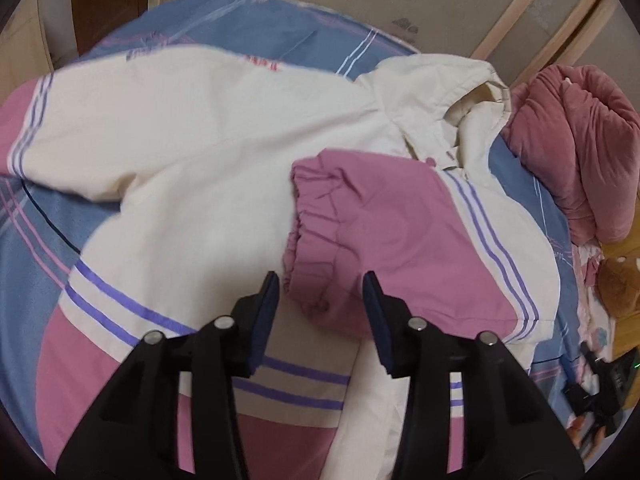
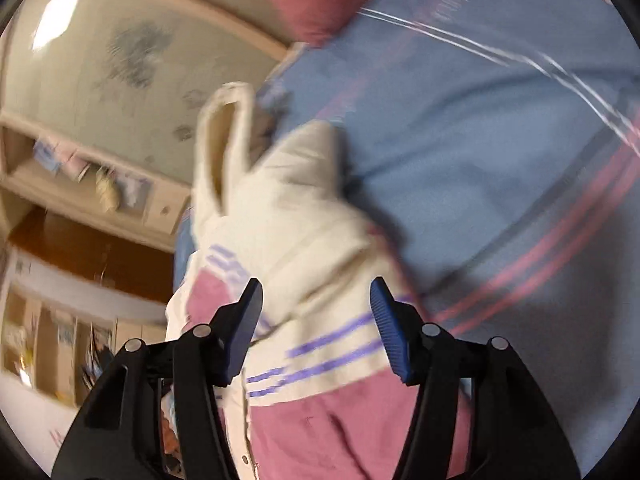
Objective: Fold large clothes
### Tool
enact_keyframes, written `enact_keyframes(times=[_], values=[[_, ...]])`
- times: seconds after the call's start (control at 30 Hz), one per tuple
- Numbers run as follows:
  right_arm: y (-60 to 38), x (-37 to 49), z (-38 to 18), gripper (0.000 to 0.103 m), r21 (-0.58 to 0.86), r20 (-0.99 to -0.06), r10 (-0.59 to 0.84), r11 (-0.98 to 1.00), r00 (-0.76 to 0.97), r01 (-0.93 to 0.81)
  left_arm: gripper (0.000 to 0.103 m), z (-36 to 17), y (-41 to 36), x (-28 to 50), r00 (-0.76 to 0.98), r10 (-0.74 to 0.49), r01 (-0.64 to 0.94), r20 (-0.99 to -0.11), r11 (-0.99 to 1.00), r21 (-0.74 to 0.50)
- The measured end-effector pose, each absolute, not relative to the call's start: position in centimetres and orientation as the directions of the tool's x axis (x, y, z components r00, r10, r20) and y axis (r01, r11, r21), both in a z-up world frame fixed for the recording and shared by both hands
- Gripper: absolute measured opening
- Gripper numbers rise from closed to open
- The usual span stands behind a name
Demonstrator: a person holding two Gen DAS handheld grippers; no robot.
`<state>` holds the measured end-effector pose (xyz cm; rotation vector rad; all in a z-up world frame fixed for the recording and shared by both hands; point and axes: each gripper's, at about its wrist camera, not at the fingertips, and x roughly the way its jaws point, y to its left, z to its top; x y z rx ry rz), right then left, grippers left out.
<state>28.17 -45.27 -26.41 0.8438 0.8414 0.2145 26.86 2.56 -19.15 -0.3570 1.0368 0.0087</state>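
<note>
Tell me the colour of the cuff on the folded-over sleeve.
Pink cuff, gathered; the left wrist view shows it best.

Matt cloth jacket (image 1: 208, 128) (gathered cuffs)

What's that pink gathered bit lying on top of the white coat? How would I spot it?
Start with the blue striped bedspread, where a cream jacket lies spread out. On its middle rests a folded-in pink sleeve, just ahead of the left gripper. Its ruffled elastic cuff sets it apart from the darker pink quilt bundled by the hood.
</note>
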Motion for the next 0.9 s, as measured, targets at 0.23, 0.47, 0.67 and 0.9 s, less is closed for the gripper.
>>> enact_keyframes(times=[0.23, 0.47, 0.67, 0.9], values=[[-38.0, 34.5, -26.7, 0.042, 0.489, -0.736, 0.338, 0.864, 0.586, 0.116, 0.021, -19.8, 0.3, 28.8, 0.507, -0.109, -0.162, -0.855, 0.962, -0.219], [-37.9, 36.5, -31.1, 0.060, 0.528, -0.762, 0.380, 0.833, 0.524, 0.165, 0.023, -21.6, 2.0, 30.2, 0.457, -0.182, -0.155, -0.871, 0.947, -0.280], [-36.5, 31.9, -27.9, 0.102, 0.559, -0.689, 0.465, 0.829, 0.557, 0.000, 0.094, -14.3, 12.9, 22.8, 0.707, -0.142, -0.160, -0.692, 0.922, -0.353], [-36.4, 27.9, -27.5, 0.102, 0.642, -0.663, 0.507, 0.764, 0.550, 0.070, 0.095, -18.6, 37.4, 17.9, 0.820, -0.193, -0.404, -0.539, 0.472, -0.784]])
